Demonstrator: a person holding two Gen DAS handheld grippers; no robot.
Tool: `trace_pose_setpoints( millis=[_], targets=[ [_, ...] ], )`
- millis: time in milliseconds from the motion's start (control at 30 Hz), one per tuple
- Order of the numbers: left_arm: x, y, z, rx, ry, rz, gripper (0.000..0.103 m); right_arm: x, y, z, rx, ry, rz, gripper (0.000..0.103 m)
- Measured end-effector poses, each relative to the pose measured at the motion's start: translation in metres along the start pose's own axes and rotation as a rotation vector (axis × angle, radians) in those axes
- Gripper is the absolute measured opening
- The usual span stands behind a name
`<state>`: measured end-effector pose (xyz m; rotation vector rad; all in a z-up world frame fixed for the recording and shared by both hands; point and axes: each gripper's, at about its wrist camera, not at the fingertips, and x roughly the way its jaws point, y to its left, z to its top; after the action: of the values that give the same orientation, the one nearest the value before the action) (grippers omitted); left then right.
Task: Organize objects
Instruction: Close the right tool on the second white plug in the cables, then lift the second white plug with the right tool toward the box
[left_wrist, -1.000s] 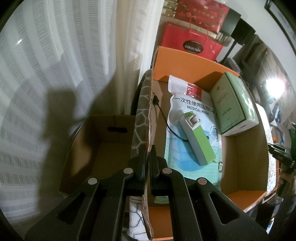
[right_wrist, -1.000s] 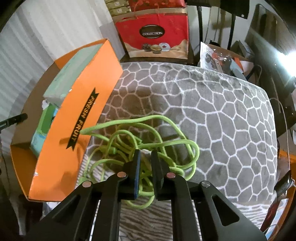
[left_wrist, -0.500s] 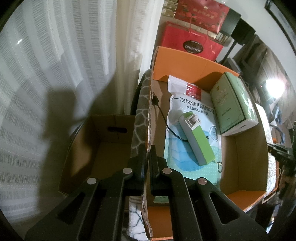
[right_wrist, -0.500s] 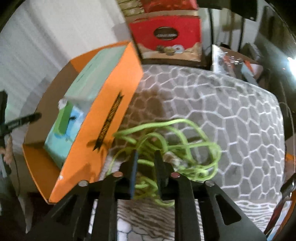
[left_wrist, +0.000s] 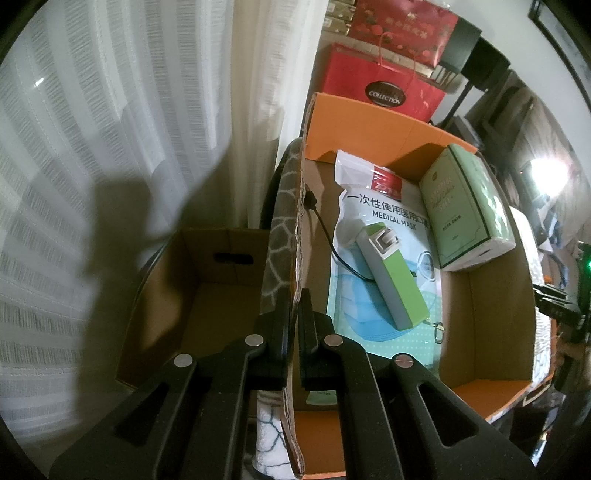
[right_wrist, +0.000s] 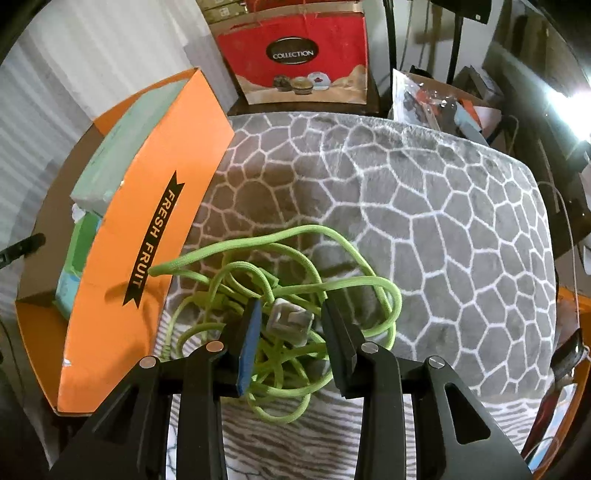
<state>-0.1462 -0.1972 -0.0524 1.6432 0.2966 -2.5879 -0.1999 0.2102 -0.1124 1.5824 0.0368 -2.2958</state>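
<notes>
Orange "FRESH FRUIT" box (left_wrist: 388, 129) wall clamped by left gripper (left_wrist: 294, 306).
"MEDICAL MASK" pack (left_wrist: 373, 221), green power bank (left_wrist: 395, 280) inside; right gripper (right_wrist: 291, 314) opening over green cable (right_wrist: 295, 251).

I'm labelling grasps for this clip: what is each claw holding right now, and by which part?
Left claw: clamped on the orange box, on its side wall's top edge. Right claw: opening, holding nothing; green cable lies between its fingers.

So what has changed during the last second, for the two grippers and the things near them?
The right gripper was nearly shut above the tangled green cable; its jaws are opening now, with the cable's grey plug showing between them, not pressed. The left gripper stayed shut on the wall of the orange box. The medical mask pack, green power bank and green carton inside did not move.
</notes>
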Motion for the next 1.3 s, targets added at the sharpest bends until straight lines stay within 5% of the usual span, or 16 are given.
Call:
trace_pose_setpoints(
  millis=[167, 700, 833, 867, 1300],
  targets=[
    [0.000, -0.001, 0.000, -0.001, 0.001, -0.001, 0.003, 0.006, 0.000, -0.002, -0.007, 0.020, -0.002, 0.024],
    [0.000, -0.001, 0.000, -0.002, 0.001, -0.001, 0.003, -0.044, 0.030, 0.009, -0.101, -0.090, -0.068, 0.023],
    [0.000, -0.001, 0.000, -0.003, 0.000, 0.000, 0.003, -0.058, 0.045, 0.014, -0.131, -0.118, -0.060, 0.021],
    [0.000, -0.001, 0.000, -0.003, 0.001, 0.000, 0.003, -0.062, 0.049, 0.016, -0.138, -0.120, -0.054, 0.012],
    [-0.001, -0.001, 0.000, -0.008, 0.001, -0.004, 0.003, -0.072, 0.066, 0.025, -0.153, -0.128, -0.001, 0.013]
  ],
)
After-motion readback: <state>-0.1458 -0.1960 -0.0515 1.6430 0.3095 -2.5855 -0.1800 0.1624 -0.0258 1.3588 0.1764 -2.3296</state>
